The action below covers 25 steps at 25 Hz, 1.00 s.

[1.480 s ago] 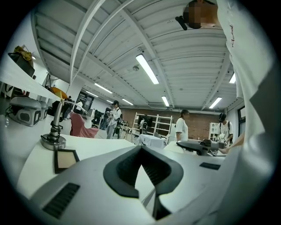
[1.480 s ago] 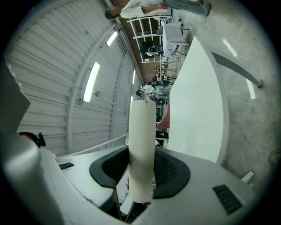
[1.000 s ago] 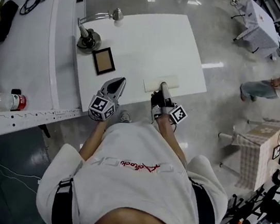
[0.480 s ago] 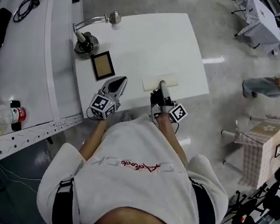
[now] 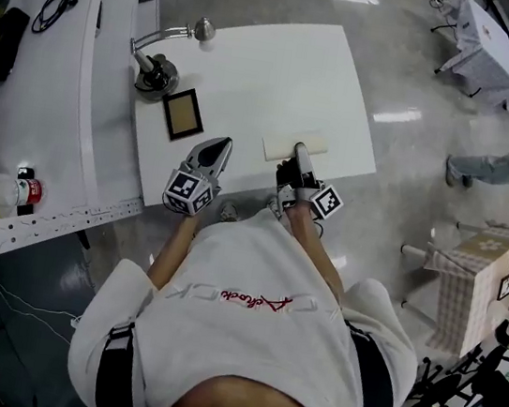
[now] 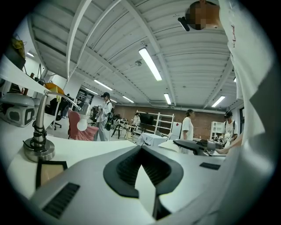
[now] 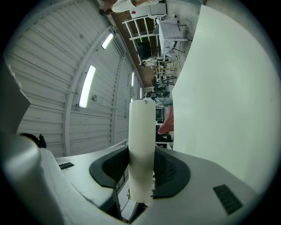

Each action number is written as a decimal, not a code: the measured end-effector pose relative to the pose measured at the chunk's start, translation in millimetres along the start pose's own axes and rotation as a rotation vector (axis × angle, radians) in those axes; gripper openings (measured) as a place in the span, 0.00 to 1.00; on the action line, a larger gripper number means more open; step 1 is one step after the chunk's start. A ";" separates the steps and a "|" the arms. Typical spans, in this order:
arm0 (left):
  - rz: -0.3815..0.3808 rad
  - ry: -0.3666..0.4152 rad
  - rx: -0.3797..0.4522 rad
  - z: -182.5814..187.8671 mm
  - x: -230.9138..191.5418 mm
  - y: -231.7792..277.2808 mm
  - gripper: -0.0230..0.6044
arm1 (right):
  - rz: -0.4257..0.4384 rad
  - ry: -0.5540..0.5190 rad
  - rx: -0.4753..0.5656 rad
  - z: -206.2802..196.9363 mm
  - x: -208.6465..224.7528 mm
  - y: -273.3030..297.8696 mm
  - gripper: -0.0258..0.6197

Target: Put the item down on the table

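The right gripper [image 5: 297,154] clamps a pale slab [image 5: 278,146] at the white table's [image 5: 256,65] near edge, its long axis along that edge. The left gripper [image 5: 213,148] hovers alongside, jaws together and empty.

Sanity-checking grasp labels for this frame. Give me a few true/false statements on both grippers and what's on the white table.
1. The right gripper is clamped on a cream flat slab. True.
2. The left gripper holds the dark-framed picture frame. False: its jaws are together with nothing between them, and the frame lies on the white table, apart from that gripper.
3. The silver desk lamp stands near the table's far left corner. True.
4. The picture frame stands upright. False: it lies flat on the table, between the lamp's base and the left gripper.
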<state>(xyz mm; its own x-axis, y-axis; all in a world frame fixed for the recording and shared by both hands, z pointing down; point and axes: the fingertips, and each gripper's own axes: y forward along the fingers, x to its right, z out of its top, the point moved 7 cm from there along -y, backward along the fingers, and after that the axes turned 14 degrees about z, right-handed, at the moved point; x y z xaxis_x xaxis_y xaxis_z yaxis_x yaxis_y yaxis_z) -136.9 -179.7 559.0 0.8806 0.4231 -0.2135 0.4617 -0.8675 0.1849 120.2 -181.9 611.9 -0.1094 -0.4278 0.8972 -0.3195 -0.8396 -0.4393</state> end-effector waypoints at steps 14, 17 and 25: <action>0.030 -0.018 -0.036 -15.4 36.8 1.2 0.07 | -0.076 0.022 -0.022 25.7 5.1 -31.6 0.32; 0.038 -0.036 -0.054 -22.7 37.8 -0.6 0.07 | -0.110 0.036 -0.027 24.1 9.3 -40.3 0.32; 0.047 -0.065 -0.120 -45.8 38.2 -3.2 0.07 | -0.190 0.057 -0.047 20.8 22.5 -62.0 0.32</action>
<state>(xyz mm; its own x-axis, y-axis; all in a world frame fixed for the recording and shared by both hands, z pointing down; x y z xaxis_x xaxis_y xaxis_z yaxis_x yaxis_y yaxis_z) -99.8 -148.8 594.2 0.8947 0.3613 -0.2625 0.4326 -0.8470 0.3089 157.1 -146.5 658.4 -0.0958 -0.2423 0.9655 -0.3827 -0.8864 -0.2604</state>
